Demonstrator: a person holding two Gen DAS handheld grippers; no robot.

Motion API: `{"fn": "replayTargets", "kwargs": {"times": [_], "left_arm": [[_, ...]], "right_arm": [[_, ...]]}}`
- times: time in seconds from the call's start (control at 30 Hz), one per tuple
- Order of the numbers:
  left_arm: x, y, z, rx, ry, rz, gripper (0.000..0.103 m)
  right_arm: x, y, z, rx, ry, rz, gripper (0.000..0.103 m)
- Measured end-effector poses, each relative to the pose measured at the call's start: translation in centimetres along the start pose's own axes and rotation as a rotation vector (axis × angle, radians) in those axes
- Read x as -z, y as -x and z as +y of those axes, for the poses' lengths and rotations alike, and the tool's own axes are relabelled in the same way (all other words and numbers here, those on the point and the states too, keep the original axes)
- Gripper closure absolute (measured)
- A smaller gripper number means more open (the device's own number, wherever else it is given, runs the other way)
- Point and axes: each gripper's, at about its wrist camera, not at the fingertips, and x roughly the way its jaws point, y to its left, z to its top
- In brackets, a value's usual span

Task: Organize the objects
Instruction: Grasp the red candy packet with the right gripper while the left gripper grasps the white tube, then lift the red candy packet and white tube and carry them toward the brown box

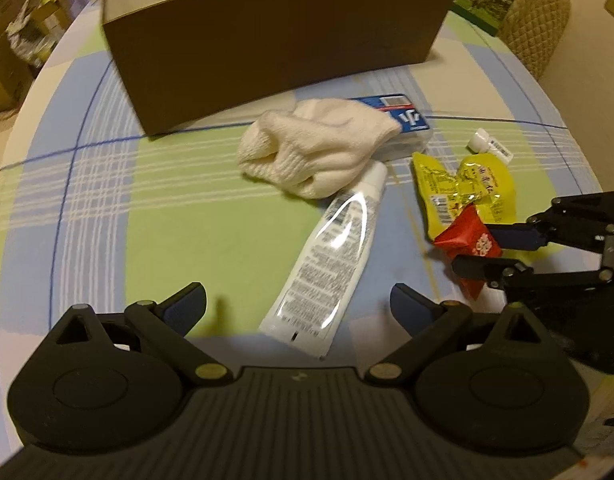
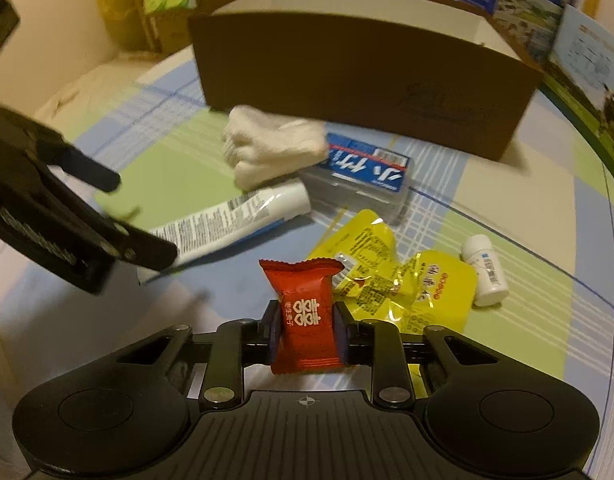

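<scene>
My right gripper (image 2: 306,328) is shut on a red candy packet (image 2: 305,316), held upright above the table; it also shows in the left wrist view (image 1: 469,242). My left gripper (image 1: 299,304) is open and empty, over the flat end of a white tube (image 1: 331,256), which lies diagonally on the checked tablecloth (image 1: 167,240). A cream knit cloth (image 1: 319,148) lies partly on a blue and white box (image 1: 403,116). Yellow sachets (image 2: 387,272) and a small white bottle (image 2: 485,270) lie to the right. An open brown cardboard box (image 2: 359,80) stands behind them.
A picture board (image 2: 579,80) stands at the table's right edge. A padded chair back (image 1: 539,20) is behind the table at the right. Cartons and a yellow bag (image 2: 155,0) sit on the floor at the far left.
</scene>
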Motion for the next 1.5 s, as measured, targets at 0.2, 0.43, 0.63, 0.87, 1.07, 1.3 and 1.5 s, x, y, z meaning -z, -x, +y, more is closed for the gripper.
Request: {"fn": "replayTargets", "kwargs": {"times": [0.2,0.43,0.63,0.87,1.07,1.3,1.5], "left_arm": [[-1.0,-1.7,-1.3,0.017,-0.093,-0.032,0.017],[-1.9,-3.8,-2.4,0.024,-0.191,-0.036,0.039],[-1.5,-3.6,-3.1,0.038,-0.225,-0.057,0.066],[1.0,-2.4,-4.0,0.058,-0.224,-0.037,0.066],[2.1,-1.6,-4.0,0.064,-0.199,0.002,0.066],[1.5,-2.0,-4.9,0.036,-0.221,0.013,0.066],[1.6,-2.0,-5.0,0.029,-0.221,0.013,0.068]], "right_arm": [[0.4,2.1,-2.4,-0.006,-0.159,-0.024,0.079],[1.5,4.0,-4.5,0.048,-0.263,-0.039,0.079],[2.3,5.1,-5.7,0.069,-0.325,-0.051,0.079],[2.6,5.6,-5.8,0.068,-0.330,-0.047,0.079],[2.8,5.6,-5.5,0.058,-0.326,-0.044,0.079],[2.8,5.8,-5.2,0.051,-0.320,-0.050,0.079],[3.3,6.2,-5.4,0.053,-0.329,-0.049,0.079]]}}
